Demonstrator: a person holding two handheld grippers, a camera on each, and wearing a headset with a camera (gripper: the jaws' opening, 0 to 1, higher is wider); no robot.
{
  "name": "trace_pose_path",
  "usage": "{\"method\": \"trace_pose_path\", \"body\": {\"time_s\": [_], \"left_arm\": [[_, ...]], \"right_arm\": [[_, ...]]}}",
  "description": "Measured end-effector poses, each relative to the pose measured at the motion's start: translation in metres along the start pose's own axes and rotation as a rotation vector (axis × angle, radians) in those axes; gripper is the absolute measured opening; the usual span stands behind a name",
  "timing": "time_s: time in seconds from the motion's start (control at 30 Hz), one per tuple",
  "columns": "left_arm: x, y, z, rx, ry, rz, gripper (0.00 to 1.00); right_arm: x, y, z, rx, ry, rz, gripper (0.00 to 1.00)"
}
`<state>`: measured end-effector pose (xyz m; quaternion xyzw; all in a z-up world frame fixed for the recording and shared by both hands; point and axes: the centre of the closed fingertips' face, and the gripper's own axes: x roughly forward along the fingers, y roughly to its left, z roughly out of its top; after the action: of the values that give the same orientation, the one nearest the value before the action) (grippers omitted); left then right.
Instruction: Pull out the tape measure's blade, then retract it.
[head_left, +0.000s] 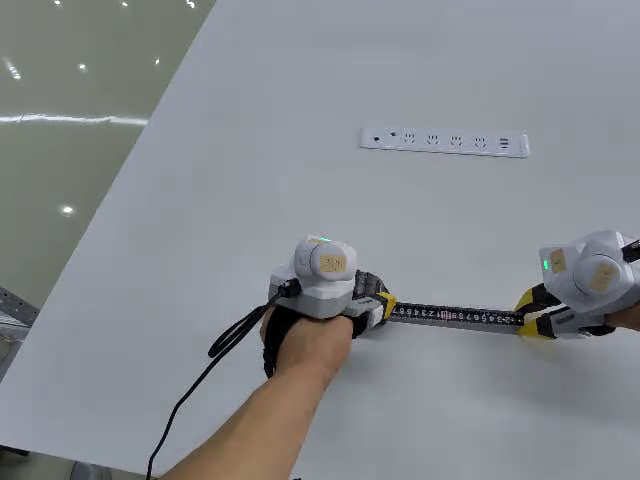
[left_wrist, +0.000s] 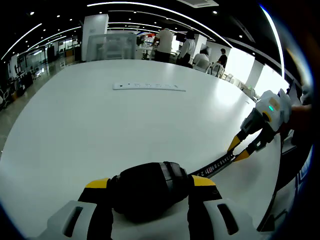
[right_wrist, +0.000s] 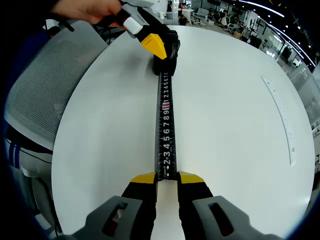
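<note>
Nearest to us in the head view is the person's forearm, with the hand (head_left: 310, 345) wrapped around the left gripper (head_left: 375, 305) and a dark cable (head_left: 200, 375) trailing off toward the table edge. That gripper's jaws are clamped on the case (head_left: 368, 298) of the tape measure, one from each side, and the case sits on the white table (head_left: 250, 200) near the front. In the left gripper view the rounded black case (left_wrist: 150, 192) bulges up between the two yellow tips.

The right gripper (head_left: 528, 315) is off to the right, well apart from the case, with its jaws closed on the free end of the blade (head_left: 455, 316). In the right gripper view the yellow tips pinch that end (right_wrist: 167, 177) and the blade (right_wrist: 165, 125) runs straight away to the case.

We judge that the pull-out is in hand, and perhaps near its end: a good stretch of blade is drawn between the two grippers. Next we either draw a little farther or begin the return. The return calls for a firm hold on the case while the right gripper walks the end back toward it, slowly and in line, so the spring does not whip the blade in.

The blade is dark with pale printed numerals and one red mark, and it lies flat and straight, low over the table. A white power strip (head_left: 444, 141) lies farther back, clear of the work.
</note>
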<state>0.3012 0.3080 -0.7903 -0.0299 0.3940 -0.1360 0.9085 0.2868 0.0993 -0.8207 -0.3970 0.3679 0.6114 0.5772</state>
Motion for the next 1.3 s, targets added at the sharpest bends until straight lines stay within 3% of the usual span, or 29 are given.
{"method": "trace_pose_path", "body": {"time_s": [0.47,1.3], "left_arm": [[0.0,0.0,0.0,0.005,-0.001,-0.004,0.57],[-0.001,0.0,0.0,0.0,-0.006,-0.013,0.56]], "right_arm": [[0.002,0.004,0.003,0.035,-0.009,0.053,0.11],[0.007,0.006,0.014,0.045,-0.013,0.068,0.11]]}}
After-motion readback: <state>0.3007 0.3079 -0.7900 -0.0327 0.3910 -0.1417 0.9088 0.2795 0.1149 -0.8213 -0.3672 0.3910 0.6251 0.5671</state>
